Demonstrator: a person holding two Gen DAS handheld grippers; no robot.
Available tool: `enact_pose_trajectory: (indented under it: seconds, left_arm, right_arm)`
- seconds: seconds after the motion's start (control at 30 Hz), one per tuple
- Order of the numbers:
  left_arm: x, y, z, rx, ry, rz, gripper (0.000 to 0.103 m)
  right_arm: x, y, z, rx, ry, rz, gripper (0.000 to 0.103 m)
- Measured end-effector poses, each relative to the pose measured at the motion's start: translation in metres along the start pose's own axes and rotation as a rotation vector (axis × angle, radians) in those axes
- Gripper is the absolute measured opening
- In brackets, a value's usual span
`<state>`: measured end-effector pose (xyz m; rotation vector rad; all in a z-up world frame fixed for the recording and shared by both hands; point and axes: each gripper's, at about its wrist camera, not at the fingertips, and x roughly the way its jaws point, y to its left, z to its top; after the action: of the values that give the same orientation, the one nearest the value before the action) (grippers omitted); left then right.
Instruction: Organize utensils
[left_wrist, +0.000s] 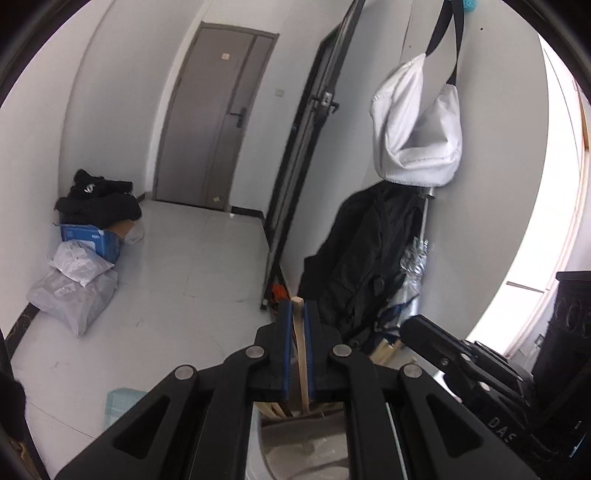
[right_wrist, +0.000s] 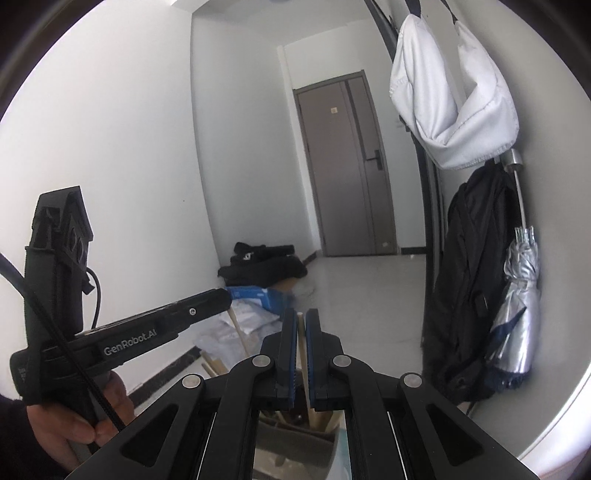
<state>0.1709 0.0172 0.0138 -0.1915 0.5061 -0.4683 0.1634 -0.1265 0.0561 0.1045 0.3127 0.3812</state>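
Left gripper (left_wrist: 298, 310) clamped on a wooden chopstick (left_wrist: 300, 354) above a grey holder (left_wrist: 295, 417); right gripper (right_wrist: 301, 321) clamped on another chopstick (right_wrist: 303, 354). Room, left to right: bagged parcels (left_wrist: 74, 291), pale tiled floor (left_wrist: 192, 266), grey door (left_wrist: 218, 118), hanging white bag (left_wrist: 417, 125).

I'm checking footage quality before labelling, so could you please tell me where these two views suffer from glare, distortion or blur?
Left wrist view: the window area at the right edge is blown out to white, and fisheye distortion bows the grey door. Right wrist view: the lighting is even with no glare, the walls curve towards the rim, and the container under the tongs looks soft. Both views have a dark vignette in the corners.
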Motion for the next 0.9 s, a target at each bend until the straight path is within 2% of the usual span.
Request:
enact_pose_trajectory:
  seconds: [0.1,0.23,0.27,0.33,0.37,0.4,0.47,0.5,0.63,0.7,0.73,0.83,0.9]
  left_arm:
    - [0.002,-0.008,-0.008,0.020,0.081,-0.011,0.003]
    - [-0.011,-0.003,-0.013,-0.061,0.114,0.057,0.003]
    - [-0.017,-0.001,-0.013,-0.080,0.114,0.074,0.005]
    - [-0.028,0.001,-0.014,-0.105,0.124,0.107,0.026]
    - [-0.035,0.000,-0.014,-0.116,0.123,0.123,0.045]
    - [-0.045,-0.003,-0.014,-0.126,0.105,0.133,0.056]
    - [-0.062,-0.012,-0.015,-0.116,0.071,0.165,0.065]
    - [-0.070,-0.020,-0.015,-0.095,0.065,0.195,0.071]
    - [-0.100,-0.042,-0.021,-0.076,0.025,0.236,0.086]
    - [-0.114,-0.053,-0.025,-0.074,0.005,0.260,0.091]
    - [-0.118,-0.053,-0.026,-0.071,-0.001,0.263,0.091]
    - [-0.132,-0.065,-0.030,-0.051,-0.021,0.296,0.094]
    - [-0.141,-0.064,-0.032,-0.049,-0.042,0.311,0.099]
  right_arm:
    - [0.001,0.005,-0.006,-0.004,0.076,0.027,0.005]
    - [-0.013,0.006,-0.018,-0.011,0.129,-0.003,0.004]
    - [-0.020,0.005,-0.018,-0.004,0.129,-0.014,0.008]
    - [-0.040,0.002,-0.022,0.025,0.124,-0.015,0.008]
    - [-0.049,0.002,-0.024,0.033,0.123,-0.014,0.012]
    - [-0.059,0.004,-0.025,0.036,0.125,-0.017,0.017]
    - [-0.079,0.007,-0.027,0.036,0.117,-0.033,0.049]
    - [-0.091,0.010,-0.029,0.035,0.107,-0.041,0.053]
    - [-0.121,0.020,-0.029,0.046,0.100,-0.035,0.055]
    - [-0.135,0.024,-0.029,0.055,0.089,-0.035,0.061]
    - [-0.142,0.026,-0.029,0.060,0.083,-0.038,0.068]
    - [-0.160,0.033,-0.029,0.056,0.073,-0.047,0.076]
    - [-0.170,0.039,-0.030,0.050,0.069,-0.054,0.081]
